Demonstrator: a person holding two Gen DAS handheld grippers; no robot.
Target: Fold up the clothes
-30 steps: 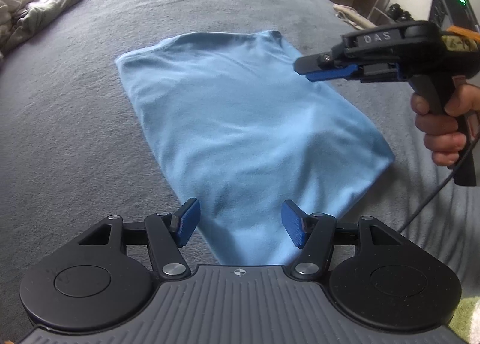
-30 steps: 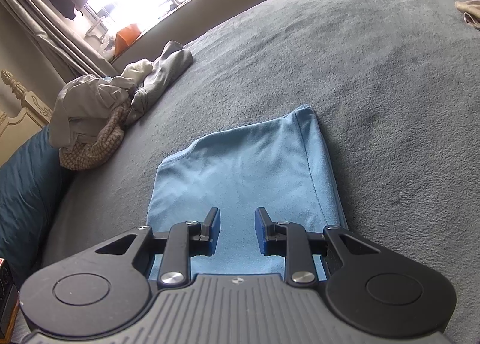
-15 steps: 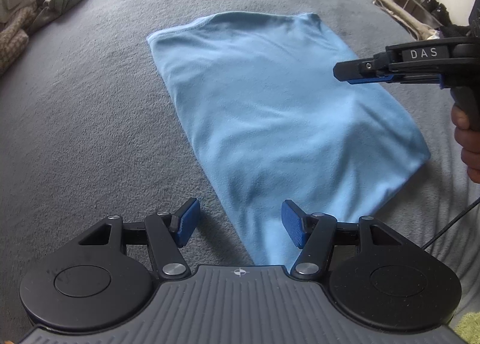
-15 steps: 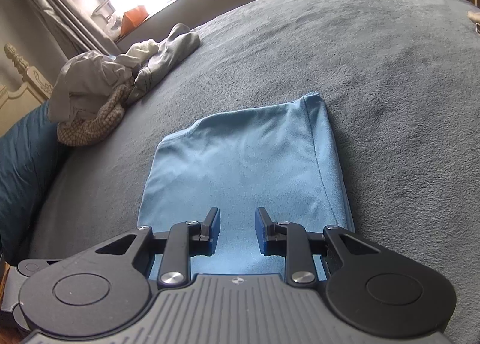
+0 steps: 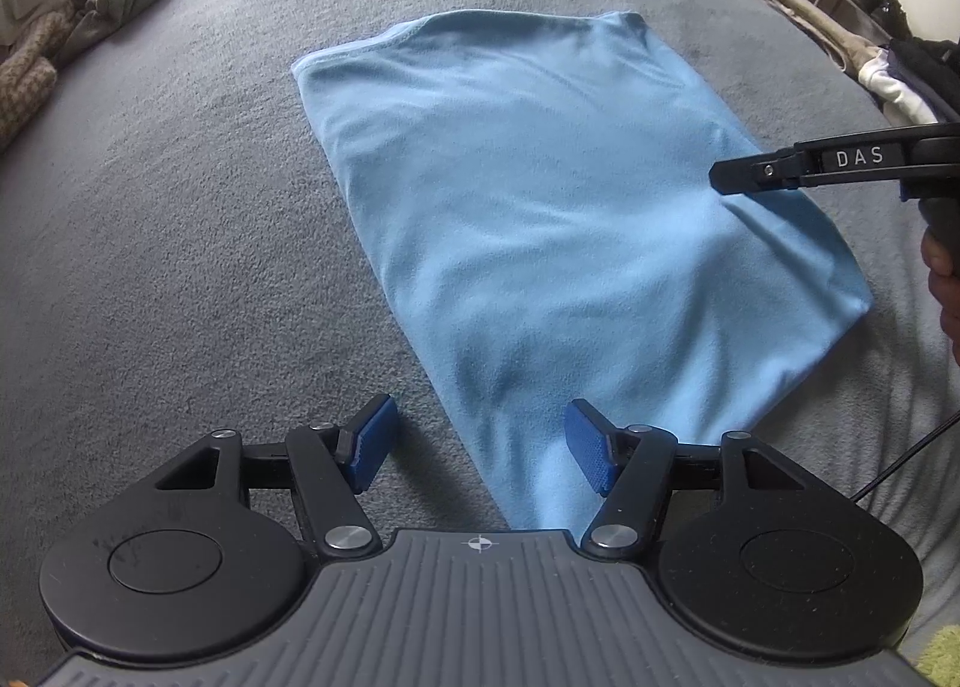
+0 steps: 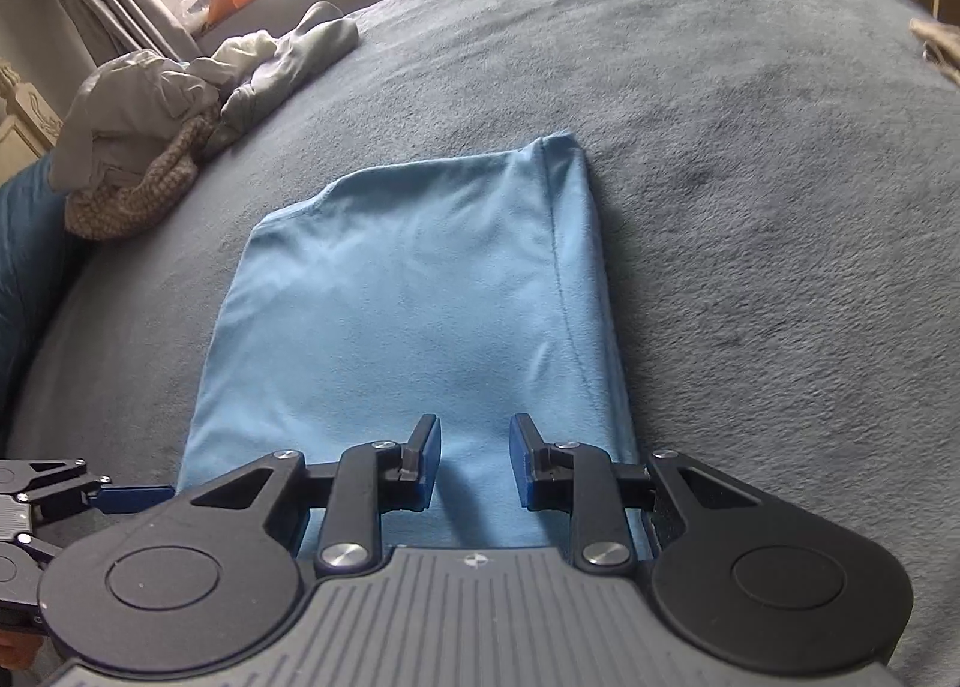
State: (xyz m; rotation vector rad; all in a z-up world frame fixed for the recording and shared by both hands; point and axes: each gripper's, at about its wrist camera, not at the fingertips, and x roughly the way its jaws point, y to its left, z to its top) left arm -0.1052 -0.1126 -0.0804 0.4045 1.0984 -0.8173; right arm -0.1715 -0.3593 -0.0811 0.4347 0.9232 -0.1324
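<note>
A light blue garment lies folded into a long flat shape on the grey bed cover. My left gripper hovers open over its near left edge, one pad above the cover, the other above the cloth, nothing between them. In the right wrist view the same garment runs away from my right gripper, which stands a little open above the near end and grips nothing. The right gripper also shows side-on over the garment's right edge. The left gripper peeks in at the lower left.
A heap of unfolded grey, white and knitted clothes lies at the bed's far left, by a teal cushion. More clothes hang past the bed's right side. A hand and cable are at the right.
Both views have tipped further down onto the garment, which now looks nearer. In the left wrist view the right gripper has drifted toward the right edge. Neither gripper's jaws have visibly changed.
</note>
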